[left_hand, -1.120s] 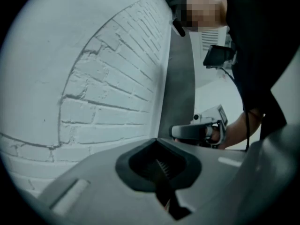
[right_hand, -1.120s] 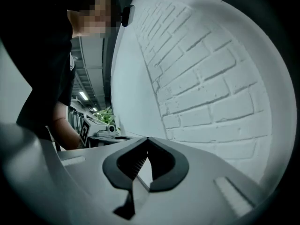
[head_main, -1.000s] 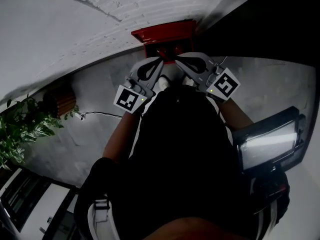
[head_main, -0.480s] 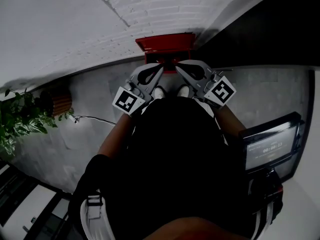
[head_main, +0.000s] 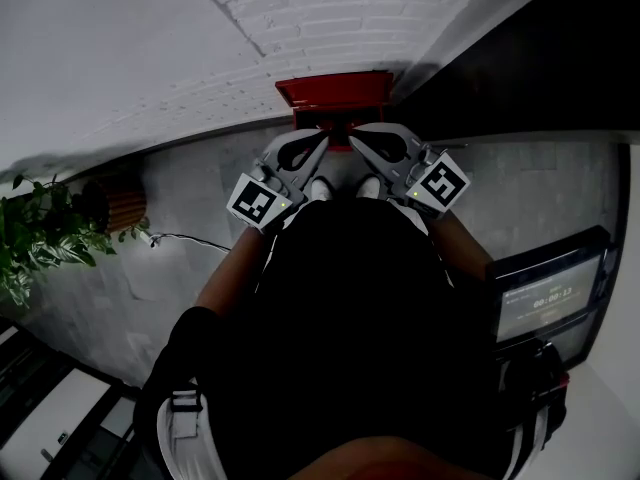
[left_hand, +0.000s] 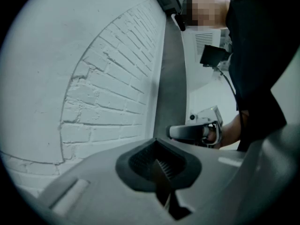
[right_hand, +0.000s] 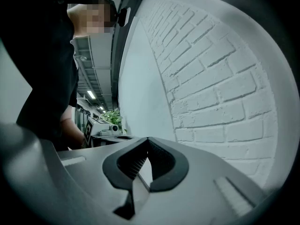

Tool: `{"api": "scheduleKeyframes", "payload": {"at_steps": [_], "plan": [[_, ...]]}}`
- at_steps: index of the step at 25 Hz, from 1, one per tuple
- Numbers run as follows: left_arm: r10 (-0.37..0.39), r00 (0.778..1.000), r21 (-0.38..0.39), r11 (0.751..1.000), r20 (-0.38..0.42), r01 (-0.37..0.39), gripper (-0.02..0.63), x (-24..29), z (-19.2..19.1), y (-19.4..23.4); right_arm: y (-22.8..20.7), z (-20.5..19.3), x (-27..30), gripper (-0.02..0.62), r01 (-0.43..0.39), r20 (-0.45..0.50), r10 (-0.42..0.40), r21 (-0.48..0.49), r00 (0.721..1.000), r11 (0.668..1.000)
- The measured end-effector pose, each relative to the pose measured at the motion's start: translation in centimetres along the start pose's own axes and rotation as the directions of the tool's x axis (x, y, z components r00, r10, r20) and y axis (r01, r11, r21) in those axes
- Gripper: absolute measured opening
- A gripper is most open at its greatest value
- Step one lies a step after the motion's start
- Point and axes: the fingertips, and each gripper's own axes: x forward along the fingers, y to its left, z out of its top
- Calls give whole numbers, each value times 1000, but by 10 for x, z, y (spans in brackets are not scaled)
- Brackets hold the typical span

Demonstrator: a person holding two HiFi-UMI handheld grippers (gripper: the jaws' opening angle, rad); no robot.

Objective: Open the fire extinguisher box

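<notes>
Red fire extinguisher box (head_main: 335, 90) stands at the foot of the white brick wall (head_main: 300, 18). Left tongs (head_main: 322, 140) and right tongs (head_main: 352, 140) hover near its front, both pinched together and empty. Whether it is open is unreadable, so this fits reaching in or backing off. Only the head view shows the box; the gripper views show brick.

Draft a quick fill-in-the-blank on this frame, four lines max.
1. The fire extinguisher box standing against the wall is ___ in colour.
2. That wall is built of white-painted ___.
3. The jaws of the right hand-held gripper are ___, with nothing between them.
4. The plant sits at the head view's ___ edge.
Missing words: red; brick; shut; left.
</notes>
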Motion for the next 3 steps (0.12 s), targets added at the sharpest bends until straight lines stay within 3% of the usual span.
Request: {"api": "scheduleKeyframes", "payload": {"at_steps": [3], "plan": [[-14,1000,9,1000,-23,14,2,0,-2,-1,-1,2,1,6,0,-6,0,1,1000,1000]]}}
